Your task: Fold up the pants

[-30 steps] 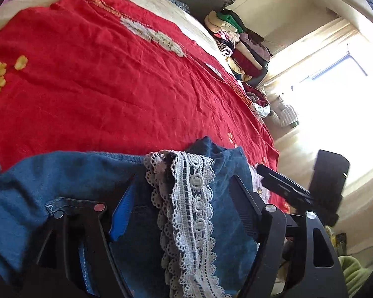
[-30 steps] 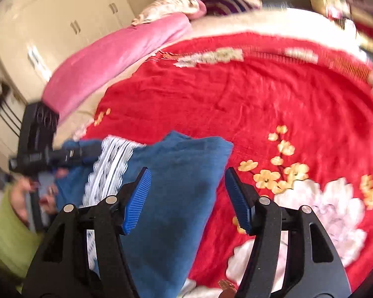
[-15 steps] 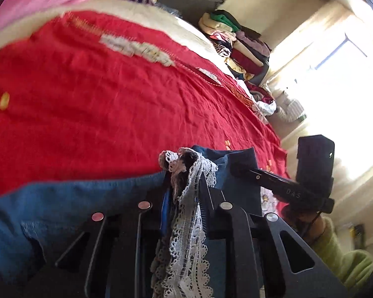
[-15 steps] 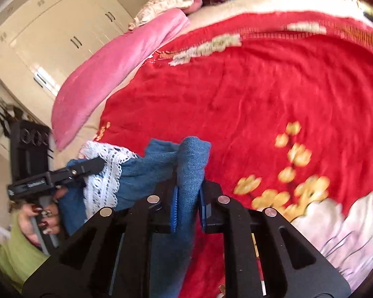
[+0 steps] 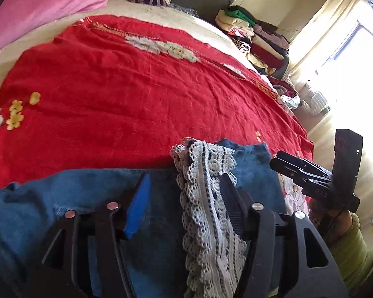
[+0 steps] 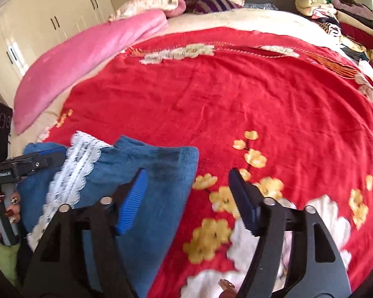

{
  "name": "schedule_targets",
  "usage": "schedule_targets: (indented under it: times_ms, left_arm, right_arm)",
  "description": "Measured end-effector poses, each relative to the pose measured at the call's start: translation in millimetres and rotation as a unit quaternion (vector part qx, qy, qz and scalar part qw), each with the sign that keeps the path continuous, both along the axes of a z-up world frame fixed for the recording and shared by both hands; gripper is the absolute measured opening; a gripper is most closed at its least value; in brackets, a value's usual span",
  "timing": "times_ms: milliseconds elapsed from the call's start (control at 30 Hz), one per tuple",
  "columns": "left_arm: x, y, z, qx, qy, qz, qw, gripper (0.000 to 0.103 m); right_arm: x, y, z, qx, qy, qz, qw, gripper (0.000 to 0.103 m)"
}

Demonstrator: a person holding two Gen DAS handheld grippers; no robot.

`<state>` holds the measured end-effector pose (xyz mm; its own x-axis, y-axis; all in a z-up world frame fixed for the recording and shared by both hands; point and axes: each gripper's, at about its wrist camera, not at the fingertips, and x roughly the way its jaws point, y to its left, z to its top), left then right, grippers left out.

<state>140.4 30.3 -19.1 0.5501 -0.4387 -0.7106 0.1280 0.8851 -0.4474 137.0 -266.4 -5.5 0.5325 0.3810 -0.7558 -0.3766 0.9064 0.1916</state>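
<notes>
Blue denim pants (image 5: 62, 198) with a white lace trim (image 5: 206, 198) lie folded on the red bedspread (image 5: 136, 87). My left gripper (image 5: 184, 198) is open, its fingers either side of the lace hem, resting over the denim. In the right wrist view the pants (image 6: 156, 173) lie at lower left, lace (image 6: 74, 164) on their left side. My right gripper (image 6: 189, 196) is open and empty above the pants' right edge and the floral print. The right gripper also shows in the left wrist view (image 5: 286, 166), and the left gripper in the right wrist view (image 6: 37, 161).
A pink blanket (image 6: 87, 59) lies along the bed's left side. Pillows (image 6: 206, 0) sit at the head. A pile of folded clothes (image 5: 256, 39) stands at the far right corner. Wardrobe doors (image 6: 49, 19) are at back left. A bright window (image 5: 348, 49) is on the right.
Both grippers were shut on the pants half a second ago; now both have opened and let go. The denim lies flat on the bedspread.
</notes>
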Motion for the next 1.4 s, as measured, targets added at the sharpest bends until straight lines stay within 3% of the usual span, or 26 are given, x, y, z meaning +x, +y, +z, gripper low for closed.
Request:
schedule_targets:
  times_ms: [100,200,467,700,900,1000,1233,1400]
  left_arm:
    - [-14,1,4,0.018,-0.003,-0.002,0.9998,0.070]
    - [-32,2,4,0.046,-0.007,-0.002,0.9989,0.073]
    - [-60,9,16,0.046,-0.022,0.020,0.9985,0.095]
    - [-79,14,25,0.048,-0.029,0.027,0.9981,0.095]
    - [-104,10,22,0.020,-0.024,0.010,0.9995,0.093]
    - [-114,4,18,0.001,-0.017,-0.007,0.9998,0.082]
    - [-121,-1,0,-0.046,0.019,-0.036,0.9981,0.068]
    - [-119,-14,-16,-0.041,0.047,-0.041,0.9972,0.063]
  right_arm:
    - [-15,-7,4,0.003,-0.001,-0.009,1.000,0.076]
    - [-28,-10,4,0.001,0.004,-0.017,1.000,0.082]
    - [-48,-7,14,-0.005,-0.004,-0.018,1.000,0.088]
    - [-72,-5,24,-0.005,-0.009,-0.008,1.000,0.088]
    - [-96,-3,17,-0.004,0.014,0.011,1.000,0.088]
    - [-105,-2,12,-0.006,0.025,0.017,1.000,0.088]
    - [-120,-4,1,-0.003,0.042,0.021,0.999,0.088]
    - [-125,-4,-8,0.002,0.059,0.024,0.998,0.088]
